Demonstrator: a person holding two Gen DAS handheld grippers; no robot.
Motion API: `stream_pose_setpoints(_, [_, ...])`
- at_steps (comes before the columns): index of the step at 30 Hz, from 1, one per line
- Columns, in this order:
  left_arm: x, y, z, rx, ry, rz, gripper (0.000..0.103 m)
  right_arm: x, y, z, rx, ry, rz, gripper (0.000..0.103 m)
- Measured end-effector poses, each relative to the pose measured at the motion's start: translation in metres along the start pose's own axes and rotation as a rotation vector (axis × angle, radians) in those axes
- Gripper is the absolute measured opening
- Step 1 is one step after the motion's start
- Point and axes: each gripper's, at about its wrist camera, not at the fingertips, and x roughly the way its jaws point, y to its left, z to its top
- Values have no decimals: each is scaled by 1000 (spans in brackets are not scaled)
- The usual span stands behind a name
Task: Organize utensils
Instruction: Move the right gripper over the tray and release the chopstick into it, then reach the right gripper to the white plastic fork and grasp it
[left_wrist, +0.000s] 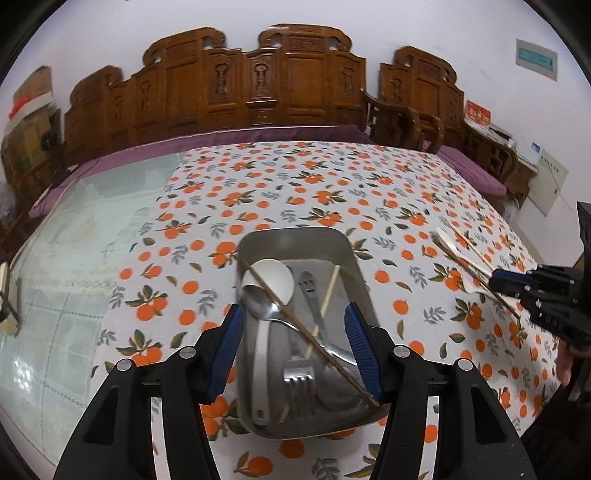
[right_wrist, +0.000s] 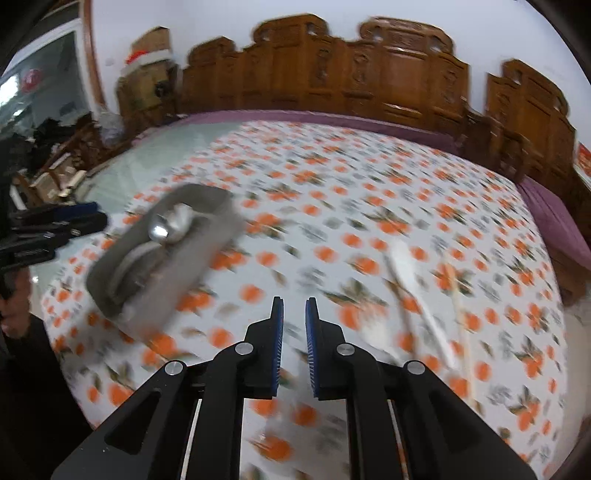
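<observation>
A metal tray (left_wrist: 334, 240) sits on the orange-print cloth, holding a white spoon (left_wrist: 271, 275), a metal spoon (left_wrist: 260, 302), a fork (left_wrist: 299, 380) and crossed chopsticks (left_wrist: 328, 291). My left gripper (left_wrist: 295, 314) hovers open above the tray's near half, gripping nothing. At the right, a white spoon (left_wrist: 452, 254) and loose chopsticks (left_wrist: 471, 245) lie on the cloth beside my right gripper (left_wrist: 506, 282). In the blurred right wrist view the right gripper (right_wrist: 295, 302) shows a narrow gap with nothing in it. The tray (right_wrist: 166, 251) lies to its left, the white spoon (right_wrist: 417, 295) and chopsticks (right_wrist: 458, 306) to its right.
Beyond the cloth's left edge is a pale green glass tabletop (left_wrist: 74, 258). Carved wooden chairs (left_wrist: 258, 85) line the far side. The left gripper (right_wrist: 55, 225) shows at the left edge of the right wrist view. A person's hand (left_wrist: 565, 362) holds the right gripper.
</observation>
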Motion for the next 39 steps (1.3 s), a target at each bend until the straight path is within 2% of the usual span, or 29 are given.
stream_pose_setpoints(4, [2, -18, -4, 23, 6, -28, 54, -1, -34, -18, 16, 47, -64, 24])
stream_pose_setpoints(7, [4, -30, -6, 33, 10, -50, 54, 3, -53, -28, 38, 73, -100, 24])
stream_pose_setpoints(11, [5, -46, -12, 51, 12, -70, 54, 9, -67, -36, 55, 96, -106, 24])
stream_pose_setpoints(20, [9, -75, -21, 82, 26, -106, 54, 35, -53, -33, 10, 120, -64, 24])
stream_pose_setpoints(32, [11, -80, -25, 88, 32, -117, 54, 62, -57, -25, -6, 207, -52, 26])
stream_pose_setpoints(34, [11, -80, -26, 86, 31, -118, 54, 61, -54, -24, -10, 221, -58, 24])
stream_pose_setpoints(38, [9, -79, -25, 82, 28, -118, 54, 61, -35, -27, -44, 236, -26, 8])
stream_pose_setpoints(39, [9, -78, -25, 82, 27, -118, 54, 60, -27, -28, -48, 241, -8, 8])
